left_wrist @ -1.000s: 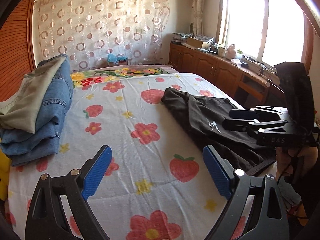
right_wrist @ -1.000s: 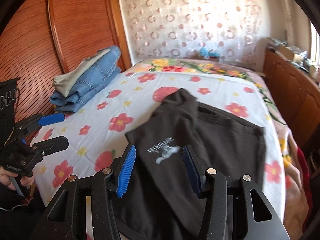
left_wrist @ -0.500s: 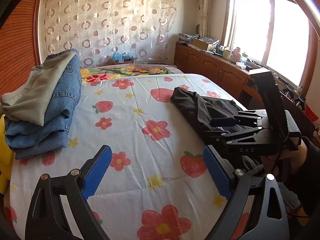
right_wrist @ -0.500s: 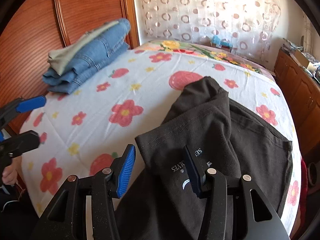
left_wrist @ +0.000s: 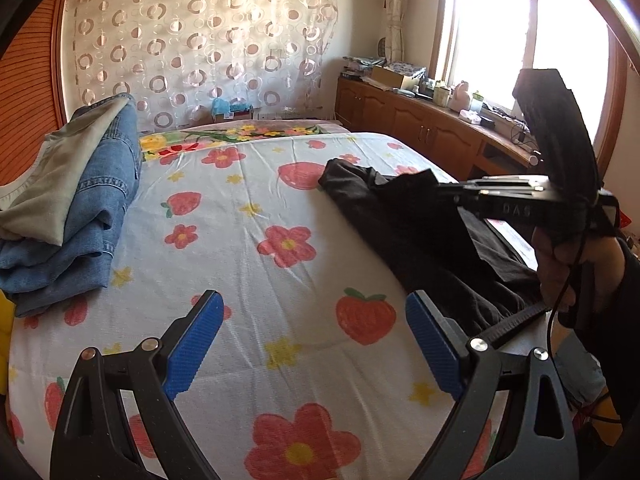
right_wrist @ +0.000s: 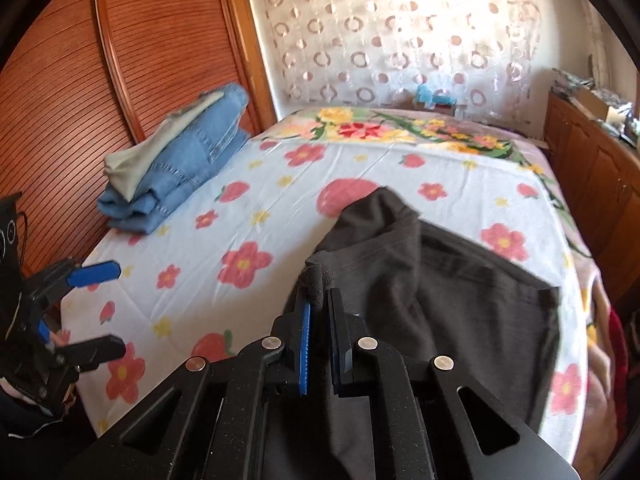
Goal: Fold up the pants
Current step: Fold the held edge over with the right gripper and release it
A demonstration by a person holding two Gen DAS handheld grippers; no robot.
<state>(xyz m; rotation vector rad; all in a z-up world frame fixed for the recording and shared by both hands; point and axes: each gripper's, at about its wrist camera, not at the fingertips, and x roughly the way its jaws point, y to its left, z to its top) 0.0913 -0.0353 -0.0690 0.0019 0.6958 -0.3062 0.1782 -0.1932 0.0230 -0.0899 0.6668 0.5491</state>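
Note:
Black pants (right_wrist: 460, 280) lie rumpled on the right half of the flowered bed sheet (right_wrist: 248, 216). My right gripper (right_wrist: 318, 298) is closing tight on a hemmed edge of the pants, and a bunch of fabric is pinched between its blue pads. In the left wrist view the right gripper (left_wrist: 444, 191) holds that edge lifted above the pants (left_wrist: 420, 240), with a hand (left_wrist: 568, 264) on its grip. My left gripper (left_wrist: 314, 300) is open over bare sheet near the bed's front edge and touches nothing. It also shows at the left edge as the left gripper (right_wrist: 108, 308).
A folded stack of blue jeans (left_wrist: 92, 208) with a pale garment on top sits at the bed's left side. A wooden slatted wardrobe (right_wrist: 120, 80) stands behind it. Wooden cabinets (left_wrist: 420, 136) with clutter run under the window on the right. A circle-patterned curtain (left_wrist: 200, 52) hangs behind.
The right gripper has moved forward onto the pants' edge and gone from open to shut on it, lifting the fabric. The left gripper stays open in place.

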